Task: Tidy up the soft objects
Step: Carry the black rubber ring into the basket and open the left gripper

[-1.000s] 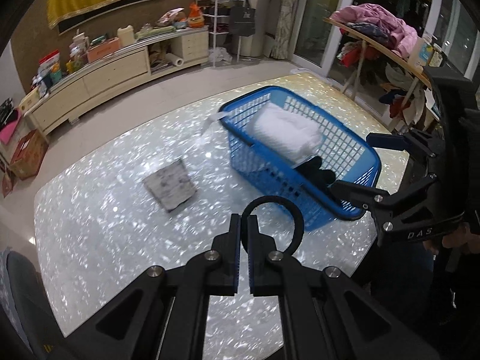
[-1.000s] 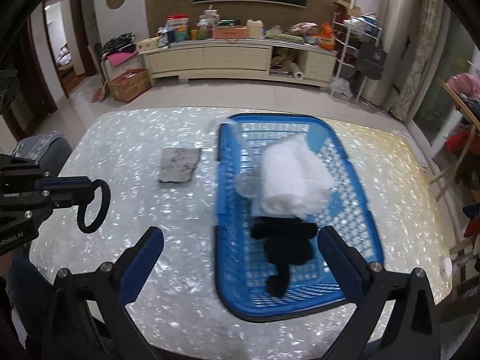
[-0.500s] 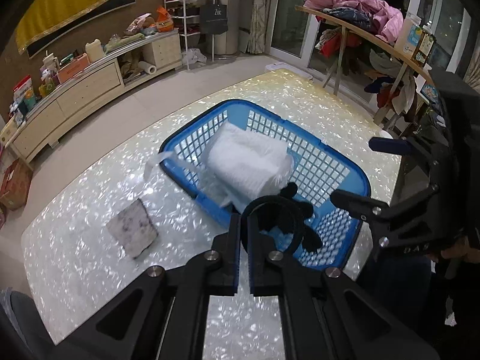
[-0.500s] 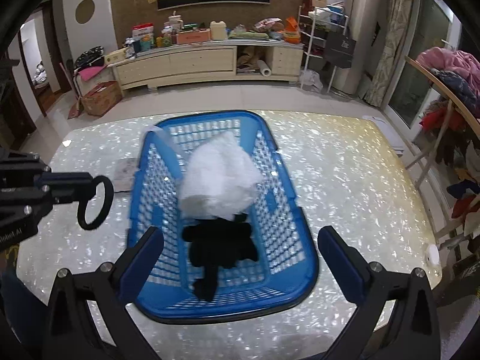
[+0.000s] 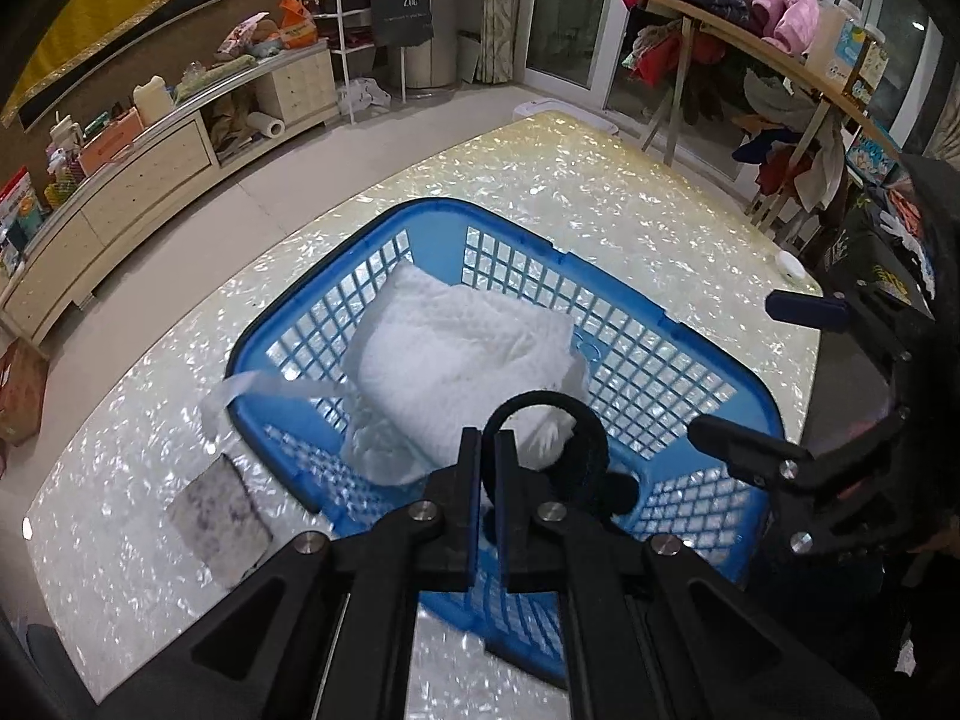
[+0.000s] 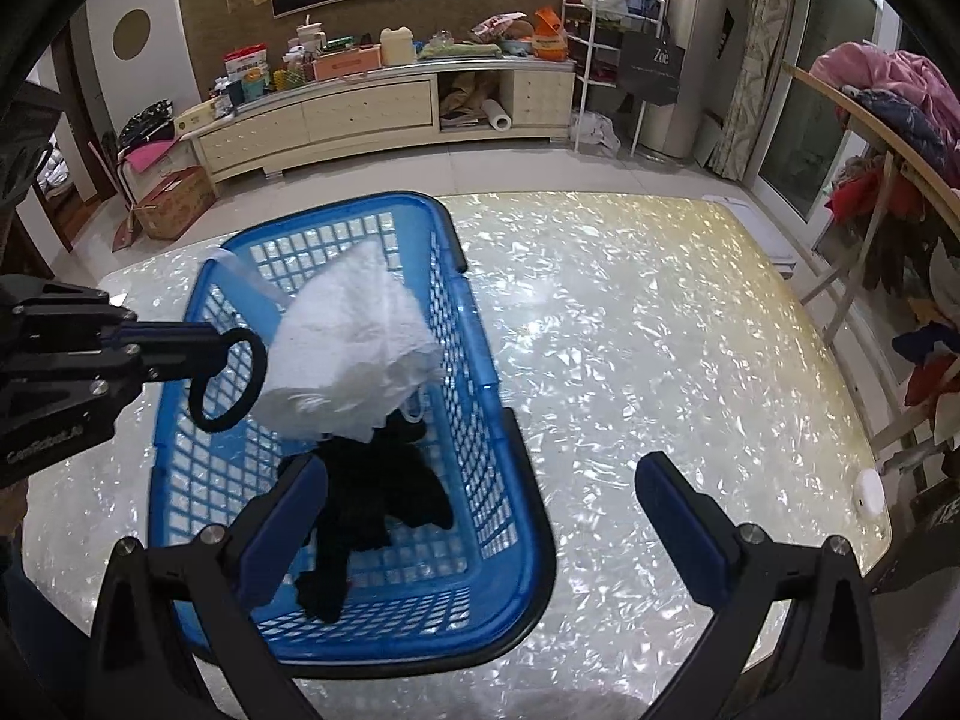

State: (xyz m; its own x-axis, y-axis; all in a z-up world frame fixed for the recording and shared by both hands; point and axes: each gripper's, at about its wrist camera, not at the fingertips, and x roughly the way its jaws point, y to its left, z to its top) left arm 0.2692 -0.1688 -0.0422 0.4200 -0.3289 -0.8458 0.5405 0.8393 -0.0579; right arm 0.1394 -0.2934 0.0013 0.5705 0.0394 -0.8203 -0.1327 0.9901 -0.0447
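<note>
My left gripper is shut on a black hair tie and holds it above the blue basket. In the right wrist view the left gripper and the hair tie hang over the basket's left side. A white wrapped bundle and a black cloth lie in the basket. My right gripper is open and empty, above the basket's near right rim; it also shows at the right of the left wrist view.
A grey cloth pad lies on the shiny table left of the basket. A small white round object sits near the table's right edge. A rack of clothes stands to the right.
My left gripper has carried the hair tie to the right, from above the bare table to above the basket. The right gripper has shifted to the right and stayed open.
</note>
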